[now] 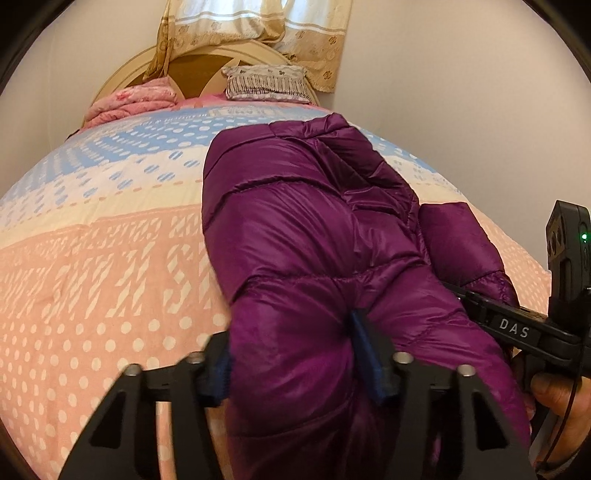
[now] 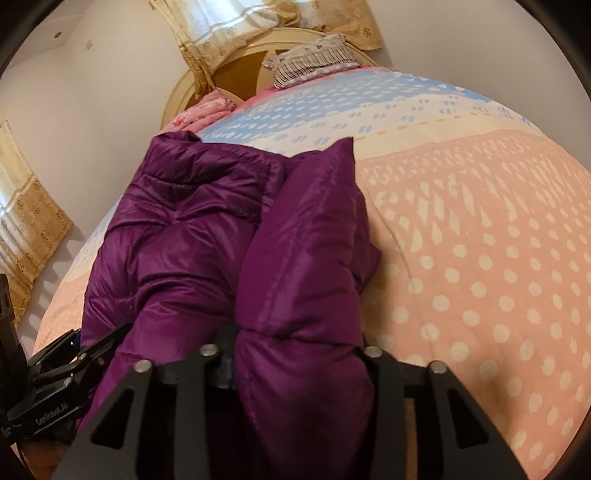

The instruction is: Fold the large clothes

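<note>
A bed (image 1: 92, 258) with a pink, cream and blue dotted cover fills both views, with a folded pink blanket (image 1: 129, 105) and a patterned pillow (image 1: 266, 83) at the headboard end under a gold curtain (image 1: 255, 29). A purple padded jacket (image 1: 295, 229) lies lengthwise on the cover, its near end bunched up and raised toward both cameras. The left gripper (image 1: 295, 365) pinches one thick fold of that near end between its blue pads, and just beside it the right gripper (image 2: 299, 365) pinches a neighbouring fold, each set of jaws pressed into the padding.
</note>
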Available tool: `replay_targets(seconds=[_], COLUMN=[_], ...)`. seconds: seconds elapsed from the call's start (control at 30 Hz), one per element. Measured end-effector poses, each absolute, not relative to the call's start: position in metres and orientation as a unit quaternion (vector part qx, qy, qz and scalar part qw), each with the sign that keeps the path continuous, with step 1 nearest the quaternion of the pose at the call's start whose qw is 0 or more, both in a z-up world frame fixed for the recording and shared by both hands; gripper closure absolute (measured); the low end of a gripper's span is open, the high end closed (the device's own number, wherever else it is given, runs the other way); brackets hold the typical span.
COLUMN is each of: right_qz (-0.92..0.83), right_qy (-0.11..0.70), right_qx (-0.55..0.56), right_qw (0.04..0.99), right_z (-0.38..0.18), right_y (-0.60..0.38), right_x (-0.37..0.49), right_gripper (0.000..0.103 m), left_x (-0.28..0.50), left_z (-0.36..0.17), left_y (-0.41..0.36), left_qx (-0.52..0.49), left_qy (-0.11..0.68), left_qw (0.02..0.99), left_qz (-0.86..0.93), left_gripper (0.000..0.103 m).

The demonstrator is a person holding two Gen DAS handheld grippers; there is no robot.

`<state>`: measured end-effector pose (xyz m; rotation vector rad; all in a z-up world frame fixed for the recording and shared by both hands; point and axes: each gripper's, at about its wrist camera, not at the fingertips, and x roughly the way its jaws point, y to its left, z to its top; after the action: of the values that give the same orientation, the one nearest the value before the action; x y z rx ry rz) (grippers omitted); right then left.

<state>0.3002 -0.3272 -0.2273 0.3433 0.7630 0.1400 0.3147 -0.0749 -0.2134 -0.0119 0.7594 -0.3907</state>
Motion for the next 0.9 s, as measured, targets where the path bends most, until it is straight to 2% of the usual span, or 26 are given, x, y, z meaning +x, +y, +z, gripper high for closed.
replay_targets(seconds=[0.07,0.17,0.53,0.9], right_qz=[0.069,0.071,0.116,0.192], right_qy=[0.361,0.346,0.310,0.293], right_qx=[0.155,0.162,0.162,0.130], right_qw=[0.917,0.921,0.929,0.928], right_z=[-0.223,-0.218,-0.178,-0.148], right_y=[-0.322,-0.320,-0.281,-0.208], right_x=[0.296,0.288,0.270,0.277], right_gripper=[0.075,0.077,0.079,0.079], left_x=[0.311,0.302,0.266,0.245], left_z=[-0.208,-0.199,-0.158,-0.130], left_y=[-0.076,-0.076,-0.044,0.027], left_qx=[0.001,0.010,0.018,0.004], left_qy=[0.361,0.352,0.311,0.283], left_qw=[0.913,0.917,0.936,0.953], left_qz=[-0.188,-0.188,-0.165,-0.106], left_gripper=[0.065,0.070,0.073,0.073])
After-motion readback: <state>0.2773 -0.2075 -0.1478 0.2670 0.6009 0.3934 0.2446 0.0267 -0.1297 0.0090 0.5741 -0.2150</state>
